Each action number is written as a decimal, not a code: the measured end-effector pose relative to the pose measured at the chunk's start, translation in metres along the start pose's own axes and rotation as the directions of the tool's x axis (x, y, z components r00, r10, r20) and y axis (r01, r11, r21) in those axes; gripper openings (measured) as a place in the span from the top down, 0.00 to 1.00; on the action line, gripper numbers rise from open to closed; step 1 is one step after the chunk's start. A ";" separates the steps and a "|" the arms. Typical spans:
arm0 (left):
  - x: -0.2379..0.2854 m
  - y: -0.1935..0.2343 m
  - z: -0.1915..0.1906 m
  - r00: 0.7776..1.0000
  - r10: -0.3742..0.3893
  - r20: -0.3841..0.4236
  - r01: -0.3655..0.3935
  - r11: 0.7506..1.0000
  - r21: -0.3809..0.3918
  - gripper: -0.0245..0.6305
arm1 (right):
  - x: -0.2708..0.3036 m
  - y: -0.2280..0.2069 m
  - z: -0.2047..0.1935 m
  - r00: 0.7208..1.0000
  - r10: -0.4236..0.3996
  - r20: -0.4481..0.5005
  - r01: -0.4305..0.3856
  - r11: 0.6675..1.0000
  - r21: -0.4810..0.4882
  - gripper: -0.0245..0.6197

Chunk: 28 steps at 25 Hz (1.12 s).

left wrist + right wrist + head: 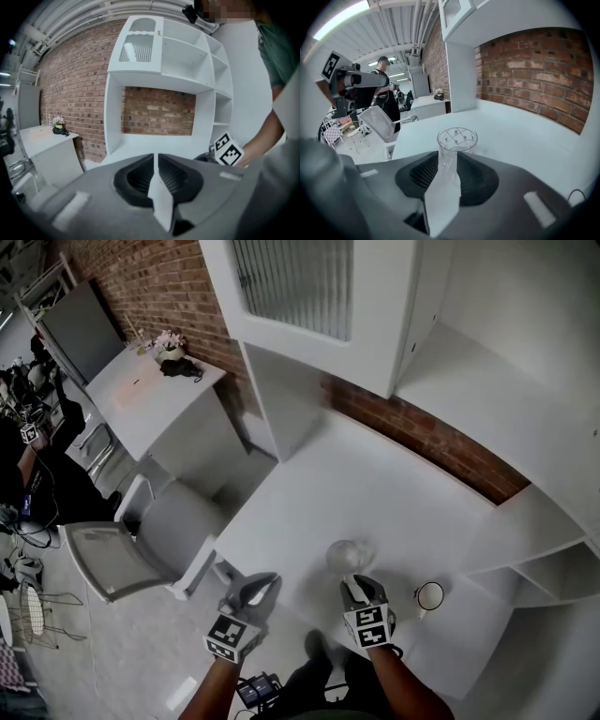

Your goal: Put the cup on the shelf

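Observation:
A clear glass cup (349, 556) with a fine pattern stands upright on the white table (375, 484). My right gripper (354, 583) is directly behind it, open, with its fingertips at the cup's base. In the right gripper view the cup (457, 139) rises just beyond that gripper (448, 164), and no pad visibly presses on it. My left gripper (265, 579) hangs off the table's left edge, shut and holding nothing. In its own view that gripper (155, 157) points at the white shelf unit (187, 61), which is also overhead and to the right in the head view (525, 418).
A white mug (429, 596) sits on the table to the right of the cup. Open shelf compartments (553, 568) lie at the far right. A grey chair (131, 549) stands left of the table, and a side table with flowers (150, 381) is further back. A person (384, 89) stands in the background.

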State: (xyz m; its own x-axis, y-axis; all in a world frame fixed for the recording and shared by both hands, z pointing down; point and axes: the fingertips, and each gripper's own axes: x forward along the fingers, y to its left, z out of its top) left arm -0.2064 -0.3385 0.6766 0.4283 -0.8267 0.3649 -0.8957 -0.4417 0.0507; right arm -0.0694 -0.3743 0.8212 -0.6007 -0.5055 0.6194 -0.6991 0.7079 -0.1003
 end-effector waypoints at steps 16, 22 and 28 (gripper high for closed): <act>-0.016 0.014 -0.025 0.999 0.050 -0.018 -0.051 0.998 -0.033 0.92 | 0.029 -0.011 -0.019 0.991 -0.122 -0.050 0.126 0.988 0.094 0.85; -0.024 0.018 -0.026 0.998 0.057 -0.015 -0.058 0.998 -0.038 0.92 | 0.028 -0.016 -0.013 0.995 -0.099 -0.027 0.102 0.982 0.159 0.88; -0.029 0.018 -0.025 0.999 0.054 -0.006 -0.055 0.998 -0.035 0.92 | 0.016 -0.020 -0.011 0.995 -0.100 0.003 0.098 0.978 0.183 0.88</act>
State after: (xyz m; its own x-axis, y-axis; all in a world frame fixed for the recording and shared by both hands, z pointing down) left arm -0.2380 -0.3136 0.6897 0.3782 -0.8473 0.3728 -0.9214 -0.3835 0.0632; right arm -0.0610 -0.3913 0.8418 -0.5287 -0.5752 0.6241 -0.8138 0.5525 -0.1802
